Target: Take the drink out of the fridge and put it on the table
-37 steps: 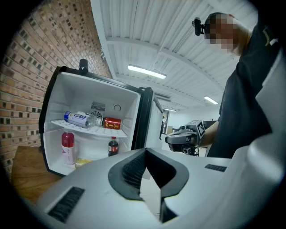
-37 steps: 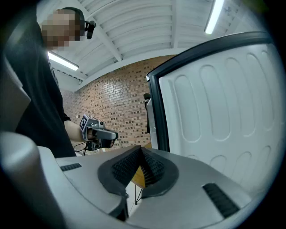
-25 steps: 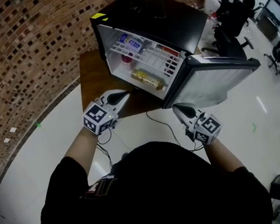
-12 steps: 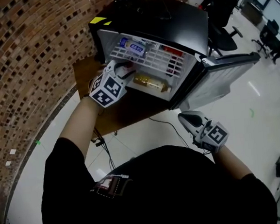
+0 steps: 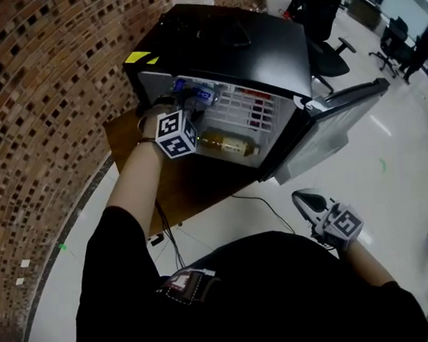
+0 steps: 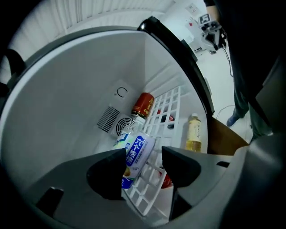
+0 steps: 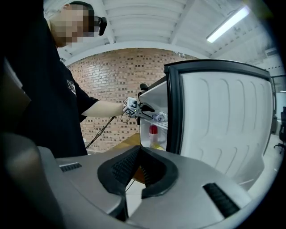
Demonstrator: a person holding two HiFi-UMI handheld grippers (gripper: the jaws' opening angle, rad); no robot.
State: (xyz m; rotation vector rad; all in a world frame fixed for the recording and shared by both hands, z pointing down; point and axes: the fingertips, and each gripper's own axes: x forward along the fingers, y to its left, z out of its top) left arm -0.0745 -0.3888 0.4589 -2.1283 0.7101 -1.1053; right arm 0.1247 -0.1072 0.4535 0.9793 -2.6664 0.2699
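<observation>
The black mini fridge (image 5: 225, 39) stands open on a wooden table (image 5: 174, 188). My left gripper (image 6: 143, 165) is inside its upper part (image 5: 184, 106), and its jaws are opening. A blue-and-white drink can (image 6: 136, 154) lies on the white wire shelf (image 6: 167, 116) between the jaw tips, close to the left one, and neither pad presses on it. Behind it lies a red-brown can (image 6: 143, 103). A yellow tea bottle (image 5: 226, 143) rests on the fridge floor. My right gripper (image 5: 310, 203) hangs shut and holds nothing, low and in front of the open door.
The fridge door (image 5: 336, 122) swings out to the right. A brick wall (image 5: 36, 93) runs along the left. A cable (image 5: 257, 200) trails off the table onto the white floor. Office chairs (image 5: 319, 8) stand at the back right.
My left gripper has gone from in front of the table up into the fridge's upper shelf. The right gripper has dropped back slightly towards my body.
</observation>
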